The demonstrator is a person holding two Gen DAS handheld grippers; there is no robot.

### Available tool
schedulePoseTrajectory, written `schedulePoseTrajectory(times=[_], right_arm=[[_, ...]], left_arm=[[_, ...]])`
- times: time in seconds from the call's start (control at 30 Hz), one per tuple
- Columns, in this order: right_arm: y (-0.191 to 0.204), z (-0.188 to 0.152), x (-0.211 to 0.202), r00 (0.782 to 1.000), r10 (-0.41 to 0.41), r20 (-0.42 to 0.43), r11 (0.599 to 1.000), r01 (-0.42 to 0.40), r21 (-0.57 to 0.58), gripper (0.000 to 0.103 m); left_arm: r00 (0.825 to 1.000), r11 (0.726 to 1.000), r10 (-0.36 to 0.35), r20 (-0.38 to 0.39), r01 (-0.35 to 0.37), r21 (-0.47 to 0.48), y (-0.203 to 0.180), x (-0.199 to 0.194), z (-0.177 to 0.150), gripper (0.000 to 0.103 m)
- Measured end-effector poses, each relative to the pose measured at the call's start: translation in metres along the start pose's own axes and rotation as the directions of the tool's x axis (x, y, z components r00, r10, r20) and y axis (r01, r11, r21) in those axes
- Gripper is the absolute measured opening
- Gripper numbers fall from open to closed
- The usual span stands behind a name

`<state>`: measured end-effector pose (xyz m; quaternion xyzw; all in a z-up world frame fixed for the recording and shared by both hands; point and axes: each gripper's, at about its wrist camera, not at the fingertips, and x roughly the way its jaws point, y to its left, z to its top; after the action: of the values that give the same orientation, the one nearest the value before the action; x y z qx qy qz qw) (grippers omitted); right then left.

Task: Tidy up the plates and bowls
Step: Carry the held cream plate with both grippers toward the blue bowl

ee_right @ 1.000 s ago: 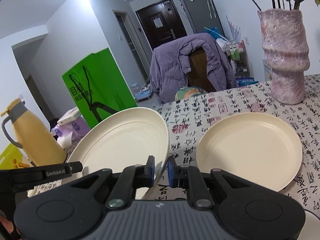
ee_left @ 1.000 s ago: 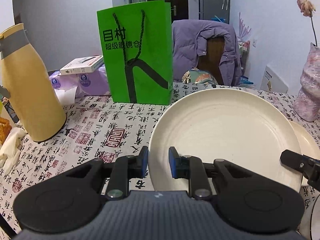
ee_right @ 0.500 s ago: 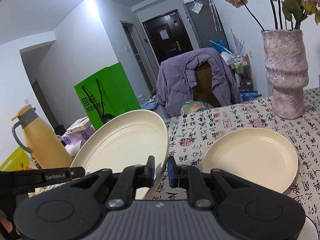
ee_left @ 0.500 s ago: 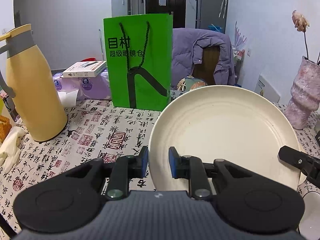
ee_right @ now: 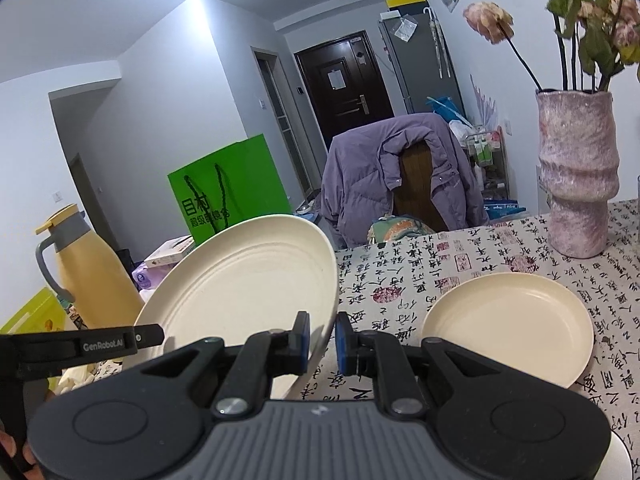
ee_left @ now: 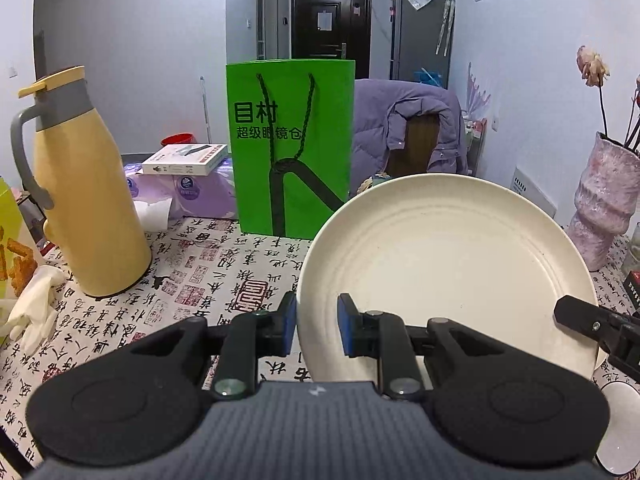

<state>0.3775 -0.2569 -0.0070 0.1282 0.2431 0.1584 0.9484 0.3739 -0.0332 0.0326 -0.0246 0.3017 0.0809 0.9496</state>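
At your far left on the surface (ee_left: pixel 224 264), which wears a cloth printed with black characters and red seals, lies one white glove (ee_left: pixel 32 312). Just beside it stands one yellow flask (ee_left: pixel 80 200) with a grey handle. Behind the flask sit purple tissue packs with one white box (ee_left: pixel 186 159) on top. Next comes one green paper bag (ee_left: pixel 290 148) with rope handles, standing upright.

Your left tool (ee_left: pixel 317 328) pinches the near-left rim of one large cream plate (ee_left: pixel 440 272). One blue pad sits against the plate's underside and the other against its upper face. The plate is off the surface and tilted, its face turned toward you.

Your right tool (ee_right: pixel 322 344) grips the same large cream plate (ee_right: pixel 248 288) at its right rim, with the edge caught between the two blue pads, which are pressed close on it. So both of your tools hold this one plate, one on each side.

To the right of it, one second cream plate (ee_right: pixel 508 320) lies flat on the surface, apart from the held one. That makes two cream plates in clear view.

In the left camera's bottom right corner, part of one white round dish (ee_left: pixel 620 436) shows; you cannot tell whether it is a plate or a bowl.

Beyond the surface stands one chair with one purple jacket (ee_right: pixel 368 176) draped over it. At the far right, one pink textured vase (ee_right: pixel 576 168) stands on the surface with dried flowers in it.
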Motion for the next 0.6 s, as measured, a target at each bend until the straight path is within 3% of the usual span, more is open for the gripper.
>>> schedulePoseTrajectory(times=[0.6], right_arm=[[0.02, -0.007, -0.042, 1.0, -0.012, 0.014, 1.0, 0.012, -0.004, 0.013]], left_arm=[[0.999, 0.999, -0.03, 0.033, 0.03, -0.014, 0.013, -0.044, -0.009, 0.022]])
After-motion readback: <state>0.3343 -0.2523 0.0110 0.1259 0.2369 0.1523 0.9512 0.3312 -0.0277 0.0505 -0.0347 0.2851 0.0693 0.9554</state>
